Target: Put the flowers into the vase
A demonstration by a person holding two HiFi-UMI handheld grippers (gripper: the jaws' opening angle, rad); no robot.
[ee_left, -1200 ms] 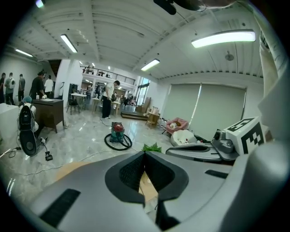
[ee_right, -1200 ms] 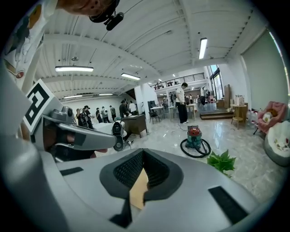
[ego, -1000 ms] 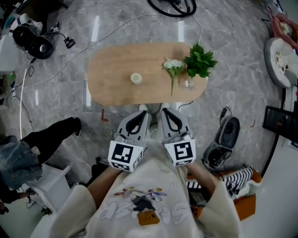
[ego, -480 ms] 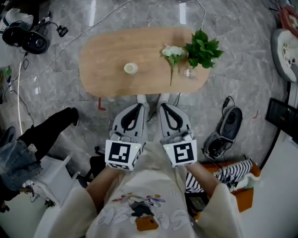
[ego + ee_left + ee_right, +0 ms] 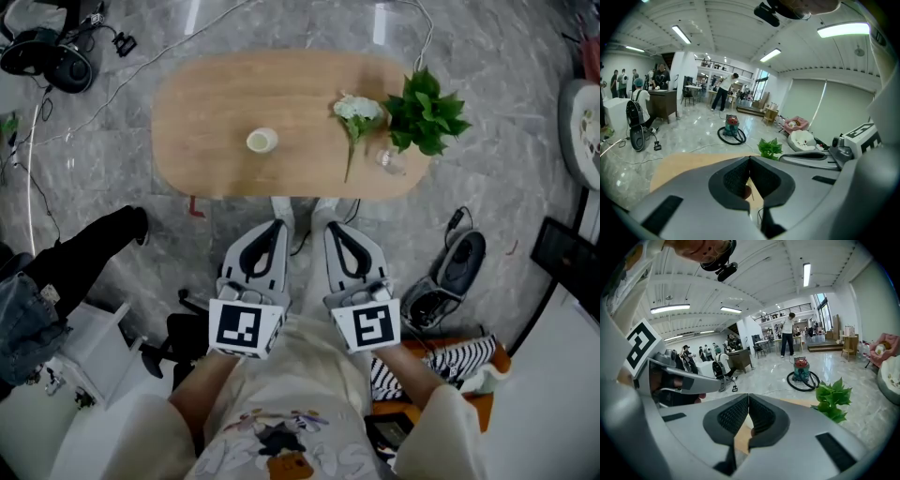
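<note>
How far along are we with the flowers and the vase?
Nothing looks done: the white flower bunch lies flat on the oval wooden table, beside the clear glass vase. Nothing is in hand: the left gripper and right gripper are shut, empty, short of the table. Remaining: grasp and insert the flowers.

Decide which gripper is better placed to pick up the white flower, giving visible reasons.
Probably the right gripper: the white flower lies on the right part of the table, nearer it than the left gripper. Both are shut and empty.

no readable words or numbers; left tool (image 5: 277, 225) and right tool (image 5: 335, 226) bear only patterned square markers (image 5: 238, 328).
</note>
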